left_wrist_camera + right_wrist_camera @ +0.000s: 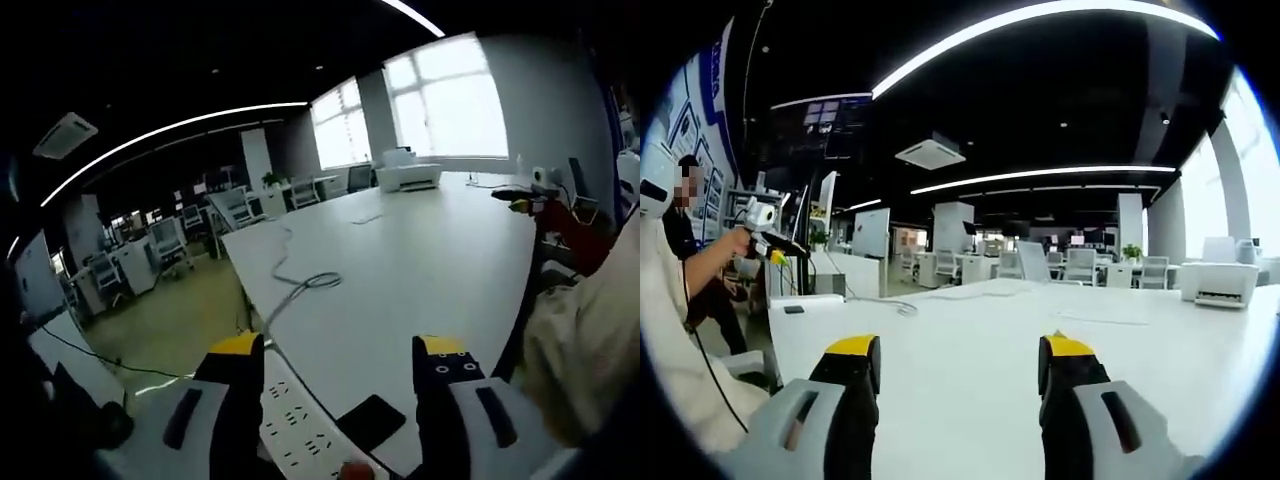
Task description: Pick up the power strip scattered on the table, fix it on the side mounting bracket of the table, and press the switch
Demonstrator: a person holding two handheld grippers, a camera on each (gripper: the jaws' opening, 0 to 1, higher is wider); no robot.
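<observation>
Office space with dark ceilings and bright windows surrounds a big white table (420,260).

Through the left gripper view, I see my left tongs (340,358) held apart, gripping nothing. The power strip (300,430) lies on the table's near edge, low between the jaws and closer to the left one. Its cord (290,285) runs away ahead of the left jaw. A dark flat object (372,420), too unclear to name, lies just right of the strip. A printer (410,175) sits far ahead.

Through the right gripper view, my right tongs (960,365) also stand apart and empty over bare tabletop (970,330). Far left of them, a person (695,250) holds another gripper (765,230).
</observation>
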